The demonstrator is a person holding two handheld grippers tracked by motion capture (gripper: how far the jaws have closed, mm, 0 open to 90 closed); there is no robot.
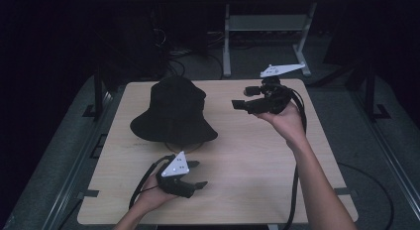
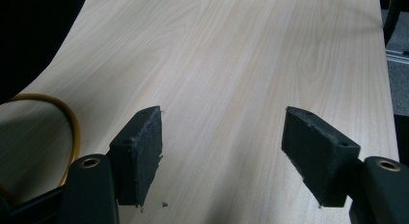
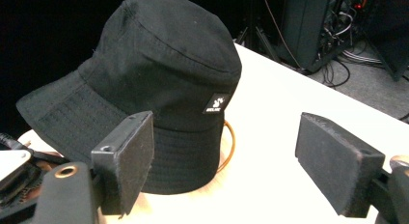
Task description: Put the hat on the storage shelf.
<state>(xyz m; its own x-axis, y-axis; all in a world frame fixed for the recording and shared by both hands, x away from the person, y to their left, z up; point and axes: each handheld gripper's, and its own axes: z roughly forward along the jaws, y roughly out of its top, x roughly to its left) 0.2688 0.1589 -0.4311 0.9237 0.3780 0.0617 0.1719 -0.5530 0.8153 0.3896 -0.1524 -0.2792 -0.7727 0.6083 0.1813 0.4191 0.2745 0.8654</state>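
A black bucket hat [image 1: 173, 111] sits upright on the wooden table [image 1: 247, 160], left of its middle and toward the back. An orange ring [image 3: 232, 143] peeks out from under its brim. My right gripper [image 1: 243, 97] is held above the table just right of the hat, open and empty. In the right gripper view the hat [image 3: 164, 74], with a small white label [image 3: 215, 104], stands close ahead between and beyond the open jaws [image 3: 226, 122]. My left gripper [image 1: 198, 174] rests low near the front edge, below the hat, open over bare wood [image 2: 241, 50] with the ring [image 2: 72, 127] at its left.
The metal legs of another desk [image 1: 227, 41] stand on the dark floor behind the table. Loose cables [image 3: 345, 57] lie beyond the far edge. Black cables trail from both grippers off the table's front. Bare wood spans the table's right half.
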